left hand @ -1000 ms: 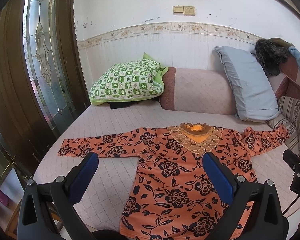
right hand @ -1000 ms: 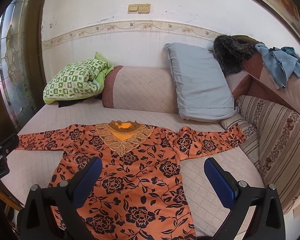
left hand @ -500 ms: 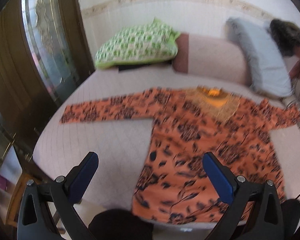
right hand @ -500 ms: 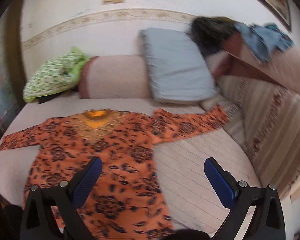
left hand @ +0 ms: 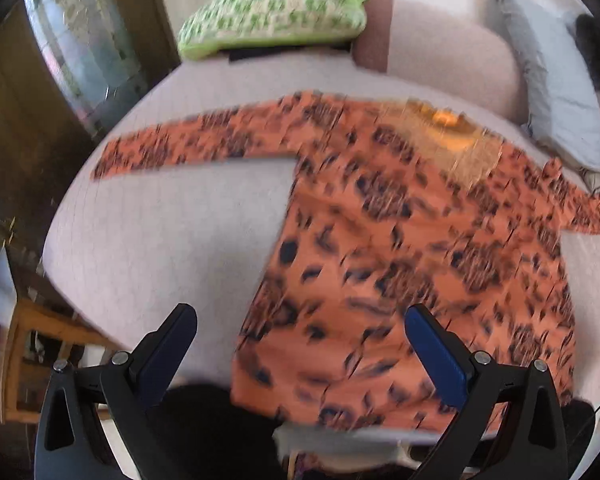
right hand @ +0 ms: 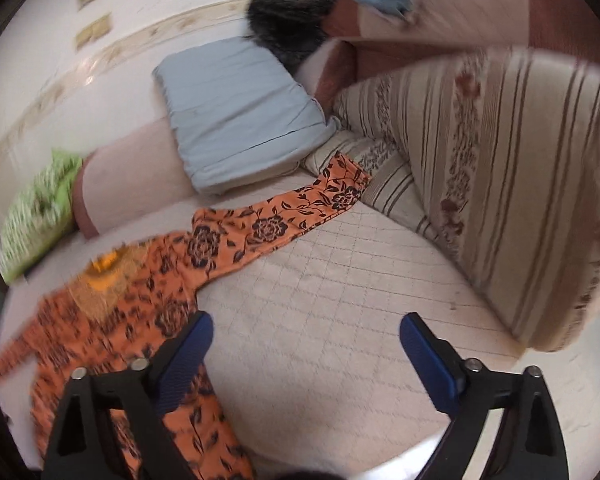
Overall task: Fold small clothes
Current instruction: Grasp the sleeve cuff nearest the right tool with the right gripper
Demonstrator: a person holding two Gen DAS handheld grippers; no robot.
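Orange floral shirt (left hand: pixel 412 240) lies spread flat on the bed (right hand: pixel 340 280), ahead of both grippers. Left gripper (left hand: pixel 300 344) and right gripper (right hand: pixel 306 350) gape wide, empty. Left view blurred; probably over the hem. Advice: pinch right sleeve (right hand: pixel 284 220) near cuff, fold inward.

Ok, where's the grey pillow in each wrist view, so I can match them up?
Left wrist: grey pillow at the far upper right edge, beyond the shirt's collar.
Right wrist: grey pillow upper centre-left, just above the shirt's sleeve.
Shared landmark: the green checked pillow.
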